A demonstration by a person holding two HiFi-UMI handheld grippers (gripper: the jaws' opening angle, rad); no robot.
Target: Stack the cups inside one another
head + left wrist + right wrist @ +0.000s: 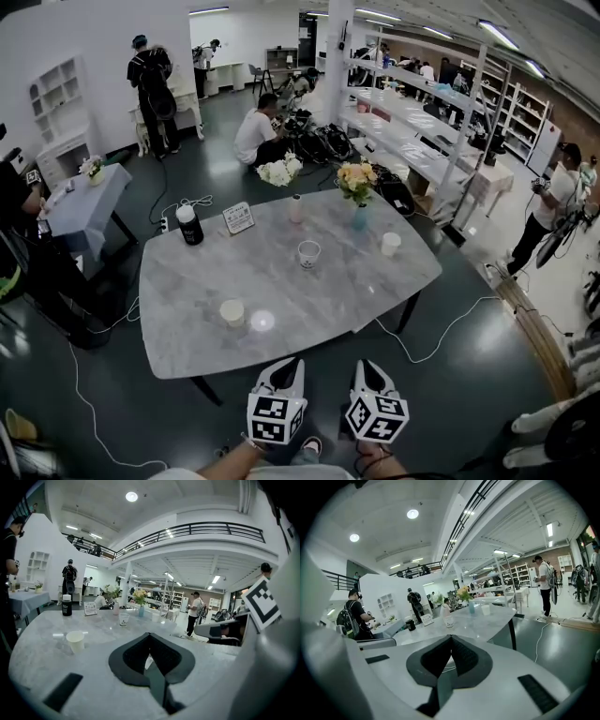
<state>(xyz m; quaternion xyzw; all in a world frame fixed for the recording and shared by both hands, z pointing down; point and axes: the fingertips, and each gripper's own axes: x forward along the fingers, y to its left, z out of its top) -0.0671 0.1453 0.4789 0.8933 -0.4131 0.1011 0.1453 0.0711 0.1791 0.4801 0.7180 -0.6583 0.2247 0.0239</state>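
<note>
Cups, 3 of them, stand upright and unstacked on the grey marble table. A plain cup is near the table's near edge at the left. A patterned cup is about the table's middle, and a white cup is toward its right edge. All 3 are well apart.

Along the table's far side stand a black bottle, a small sign card, a slim pink bottle and a vase of flowers. The vase is at the far edge, between the pink bottle and the white cup. A bright glare spot lies on the table top just beside the plain cup.

The 2 grippers hover side by side off the table's near edge, over dark floor. The left gripper has its jaw tips pressed together with nothing between them. The right gripper is likewise closed and empty.

Beyond the table's far side a crouching person sits near a bunch of white flowers on the floor. A cloth-covered side table stands off the table's left.
</note>
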